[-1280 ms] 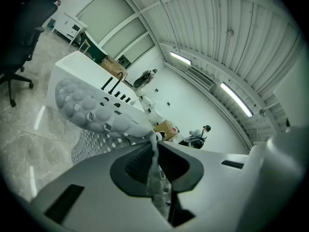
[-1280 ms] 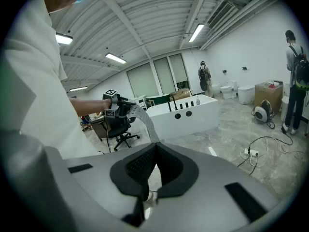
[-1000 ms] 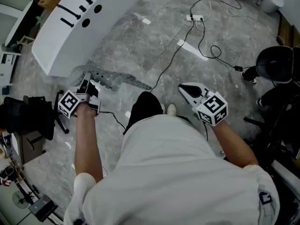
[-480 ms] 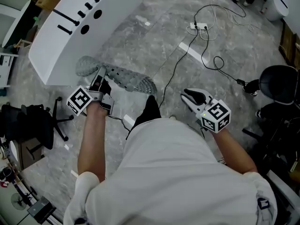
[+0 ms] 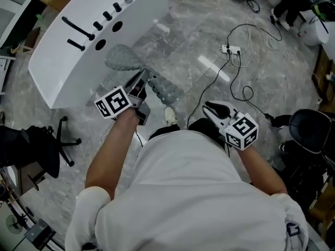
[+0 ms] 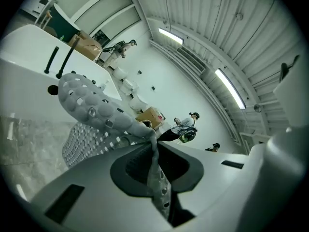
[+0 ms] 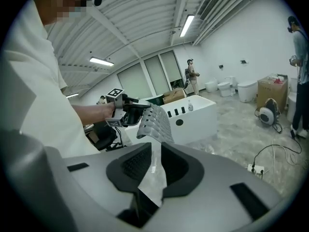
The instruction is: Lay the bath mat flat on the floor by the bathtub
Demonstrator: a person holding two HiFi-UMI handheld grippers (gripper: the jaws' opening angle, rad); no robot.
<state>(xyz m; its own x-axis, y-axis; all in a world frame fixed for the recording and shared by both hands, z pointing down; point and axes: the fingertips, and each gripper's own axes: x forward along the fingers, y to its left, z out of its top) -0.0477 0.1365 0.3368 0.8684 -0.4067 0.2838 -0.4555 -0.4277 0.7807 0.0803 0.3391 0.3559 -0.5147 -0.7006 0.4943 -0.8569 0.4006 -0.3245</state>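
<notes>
A grey perforated bath mat (image 5: 123, 59) hangs crumpled from my left gripper (image 5: 140, 82), one end up against the white bathtub (image 5: 63, 51), the other end drooping toward the marble floor. In the left gripper view the jaws are shut on the bath mat (image 6: 91, 108), its edge pinched at my left gripper (image 6: 153, 151). My right gripper (image 5: 212, 107) hovers to the right, apart from the mat. The right gripper view shows my right gripper (image 7: 155, 161) open with only floor in the gap, and beyond it the mat (image 7: 154, 120) in front of the bathtub (image 7: 203, 115).
A power strip (image 5: 230, 50) with looping cables lies on the floor to the right. Black chairs stand at the right (image 5: 311, 135) and left (image 5: 31, 143). White tape strips (image 5: 214, 69) mark the floor. My foot (image 5: 170, 115) is below the mat.
My left gripper has risen and moved right toward the tub, lifting the mat off the floor. The right gripper has hardly moved.
</notes>
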